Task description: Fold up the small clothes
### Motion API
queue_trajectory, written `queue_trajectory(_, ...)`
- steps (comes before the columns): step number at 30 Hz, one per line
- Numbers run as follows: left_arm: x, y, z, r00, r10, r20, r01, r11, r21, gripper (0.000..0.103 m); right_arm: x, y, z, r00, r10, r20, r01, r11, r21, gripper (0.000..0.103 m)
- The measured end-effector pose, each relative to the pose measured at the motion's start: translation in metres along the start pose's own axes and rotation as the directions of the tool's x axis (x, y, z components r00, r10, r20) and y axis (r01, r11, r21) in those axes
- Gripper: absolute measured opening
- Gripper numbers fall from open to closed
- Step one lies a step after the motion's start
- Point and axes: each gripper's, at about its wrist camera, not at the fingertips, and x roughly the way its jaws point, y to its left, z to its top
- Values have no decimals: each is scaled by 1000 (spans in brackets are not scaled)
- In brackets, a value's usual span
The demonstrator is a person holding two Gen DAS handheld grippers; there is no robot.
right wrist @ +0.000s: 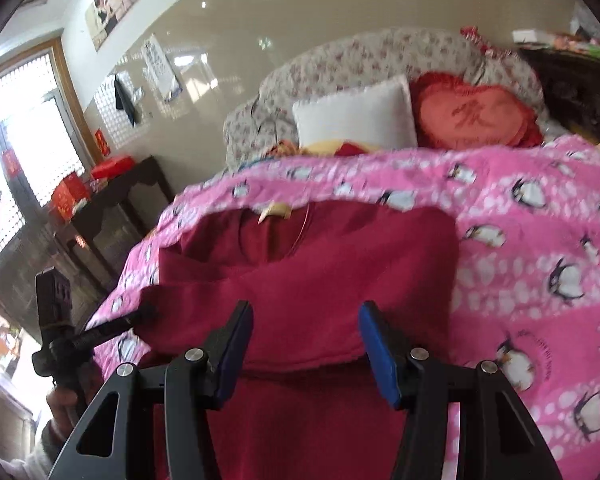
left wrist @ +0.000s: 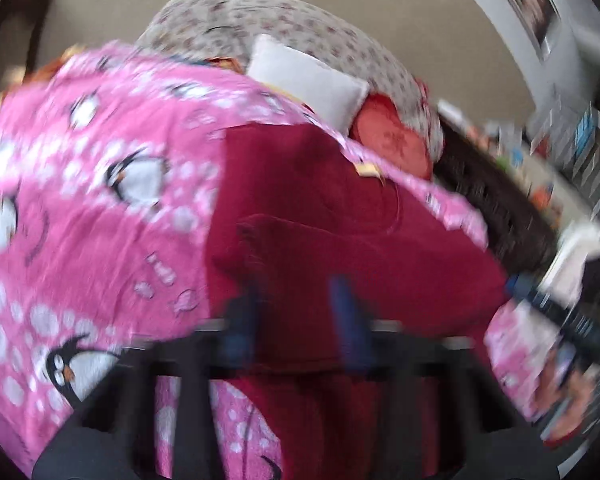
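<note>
A dark red garment [left wrist: 332, 216] lies on a pink penguin-print blanket [left wrist: 92, 184], partly folded, with a tan neck label [left wrist: 366, 170]. It also shows in the right wrist view [right wrist: 316, 272], neck label [right wrist: 274, 212] at the far edge. My left gripper [left wrist: 300, 316] is open just above the garment's near part; the view is motion-blurred. My right gripper [right wrist: 306, 320] is open with blue pads [right wrist: 380, 356] spread over the garment's near fold, holding nothing. The left gripper [right wrist: 140, 314] shows at the garment's left edge in the right wrist view.
The blanket [right wrist: 540, 240] covers a bed. A white pillow [right wrist: 356, 114] and a red heart cushion [right wrist: 472, 116] lean on a floral headboard [right wrist: 380, 52]. A dark side table [right wrist: 116, 200] with red boxes stands left; dark furniture [left wrist: 496, 208] stands right of the bed.
</note>
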Motion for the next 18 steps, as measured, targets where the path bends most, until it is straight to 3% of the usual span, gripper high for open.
queue_trajectory(1, 1, -8, 2, 1000, 4, 1, -4, 1000, 29, 12, 0, -5, 1, 1000, -5, 10, 5, 1000, 9, 51)
queue_trajectory(4, 9, -33, 14, 999, 38, -13, -37, 993, 111, 6, 19, -5, 4, 993, -93, -69, 90, 995, -43, 22)
queue_trajectory(5, 13, -41, 23, 999, 53, -11, -51, 989, 138, 5, 23, -4, 4, 990, -117, -76, 112, 992, -65, 19)
queue_trajectory(11, -5, -32, 74, 994, 78, 81, -87, 990, 114, 5, 9, 6, 18, 997, -79, -3, 78, 995, -66, 19)
queue_trajectory(13, -14, -17, 77, 986, 122, 114, -132, 987, 90, 5, 11, 7, 19, 997, -75, 4, 75, 995, -70, 19)
queue_trajectory(15, -7, 2, 68, 983, 162, 81, -167, 984, 61, 5, 31, 3, 15, 993, -104, -53, 100, 993, -69, 19)
queue_trajectory(18, 20, 27, 40, 981, 188, -38, -187, 982, 20, 5, 71, -15, -4, 971, -118, -208, 115, 993, -27, 19)
